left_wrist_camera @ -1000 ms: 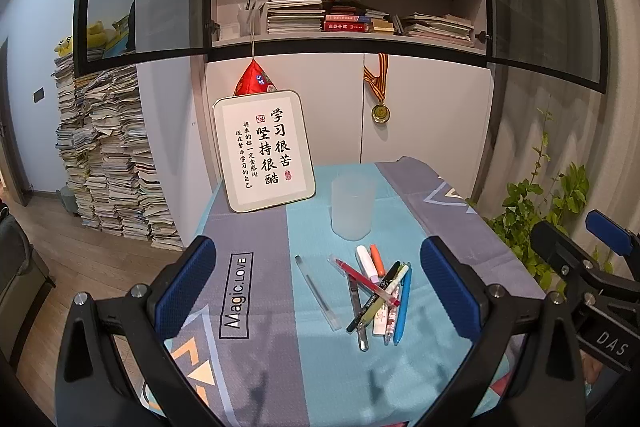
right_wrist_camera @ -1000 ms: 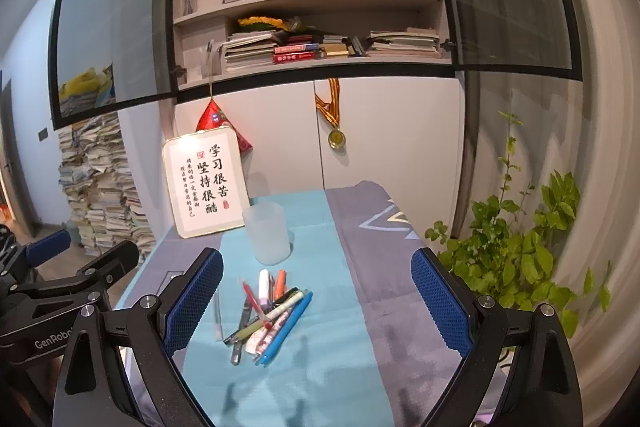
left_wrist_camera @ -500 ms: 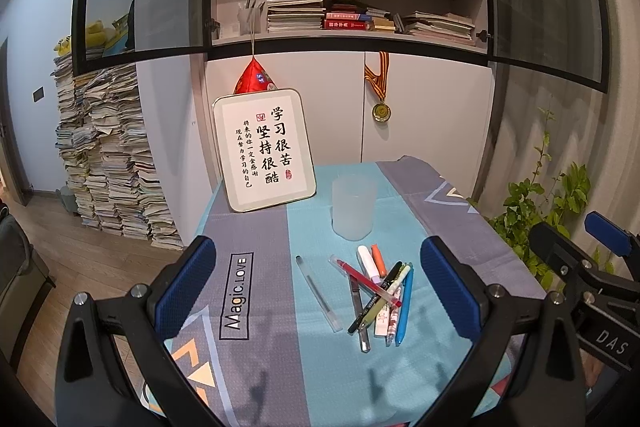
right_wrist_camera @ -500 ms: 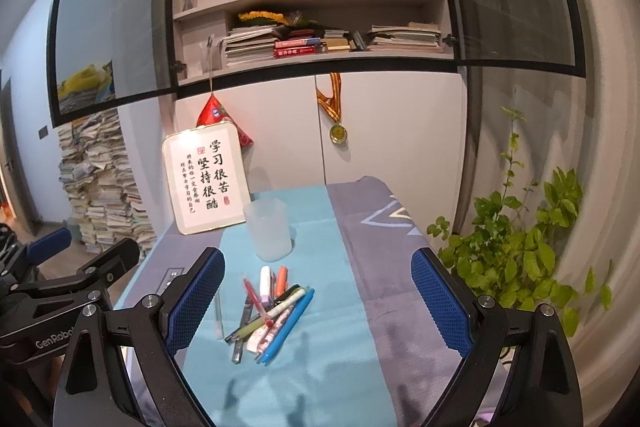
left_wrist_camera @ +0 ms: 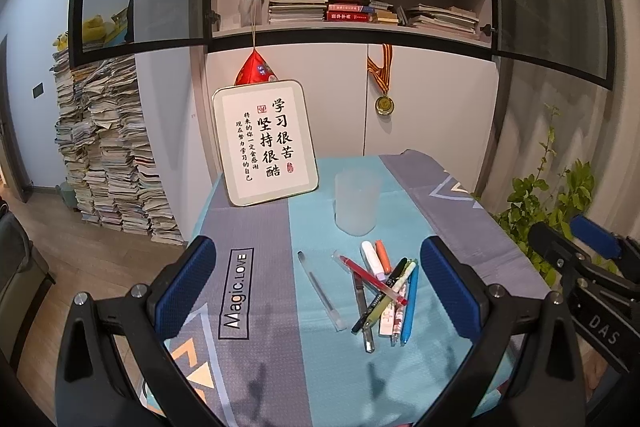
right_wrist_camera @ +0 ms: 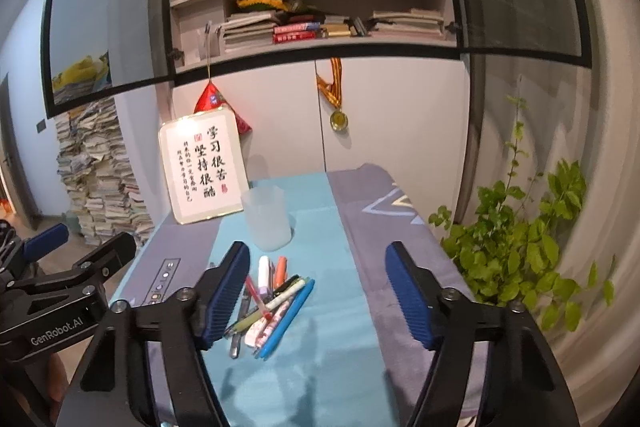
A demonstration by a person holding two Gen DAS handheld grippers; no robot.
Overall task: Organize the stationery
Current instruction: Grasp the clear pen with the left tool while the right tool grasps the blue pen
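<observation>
A pile of several pens and markers (left_wrist_camera: 384,291) lies on the teal and grey tablecloth (left_wrist_camera: 264,243); it also shows in the right wrist view (right_wrist_camera: 272,303). A clear pen (left_wrist_camera: 321,290) lies apart to its left. A frosted plastic cup (left_wrist_camera: 356,203) stands upright behind the pile, also seen in the right wrist view (right_wrist_camera: 267,218). My left gripper (left_wrist_camera: 320,291) is open and empty, above the near part of the table. My right gripper (right_wrist_camera: 320,299) is open and empty, above the pile, narrower than before.
A framed calligraphy board (left_wrist_camera: 266,143) leans at the table's back left. A cabinet with bookshelves stands behind. A green plant (right_wrist_camera: 528,259) is off the table's right edge. Stacked papers (left_wrist_camera: 108,155) stand on the floor at left.
The right gripper's jaws have closed partway and it has moved closer to the pens. The left gripper has barely moved.
</observation>
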